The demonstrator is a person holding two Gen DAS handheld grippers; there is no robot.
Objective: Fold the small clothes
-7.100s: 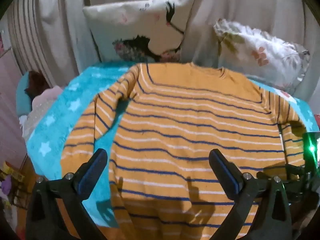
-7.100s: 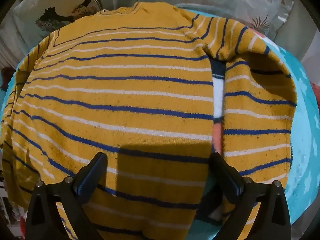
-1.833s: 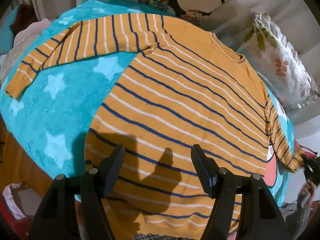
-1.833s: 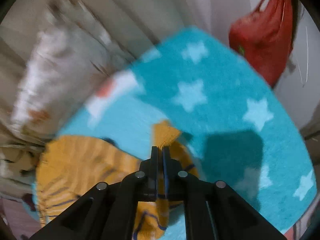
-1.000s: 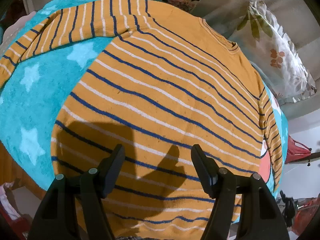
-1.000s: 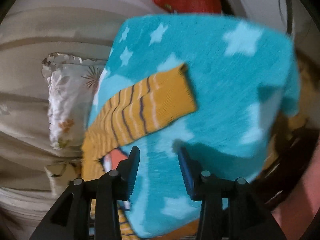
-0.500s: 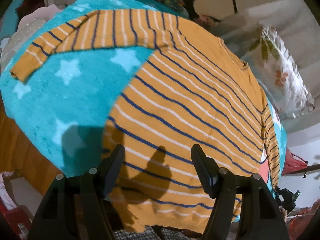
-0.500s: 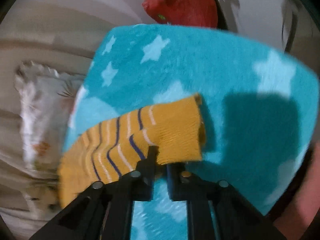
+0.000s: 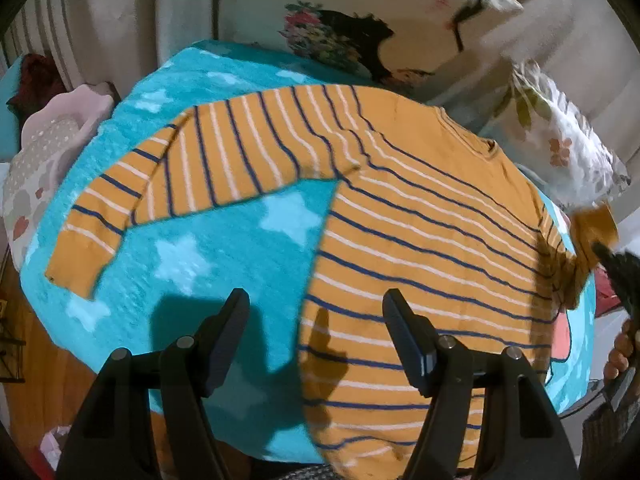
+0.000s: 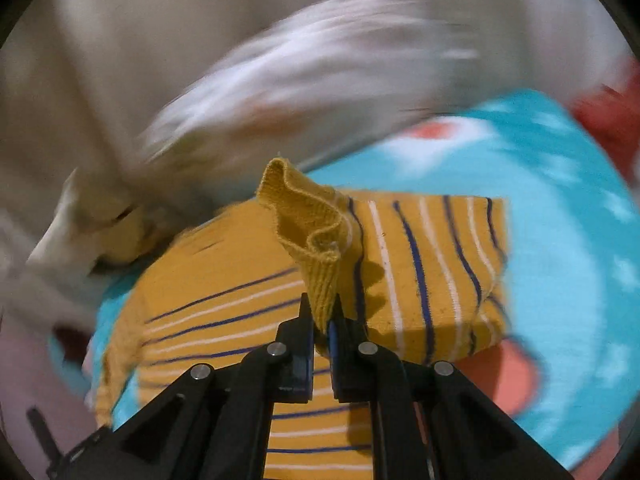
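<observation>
Black fingers (image 9: 224, 340) (blue pads, silver screws)

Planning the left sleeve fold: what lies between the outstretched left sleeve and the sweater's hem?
Only bare star-patterned blanket lies between the sleeve and the hem, seen in the left wrist view.

A teal blanket (image 9: 224, 240) with pale stars fills the middle of the left wrist view. Along the top edge a cream pillow (image 9: 400, 12) printed with a dark bird and flowers leans on a beige curtain (image 9: 120, 20). At upper right lies a leaf-print pillow (image 9: 560, 136). At the left edge sits a pink dotted cushion (image 9: 44, 152). In the blurred right wrist view, something red (image 10: 608, 120) shows at the right edge.
</observation>
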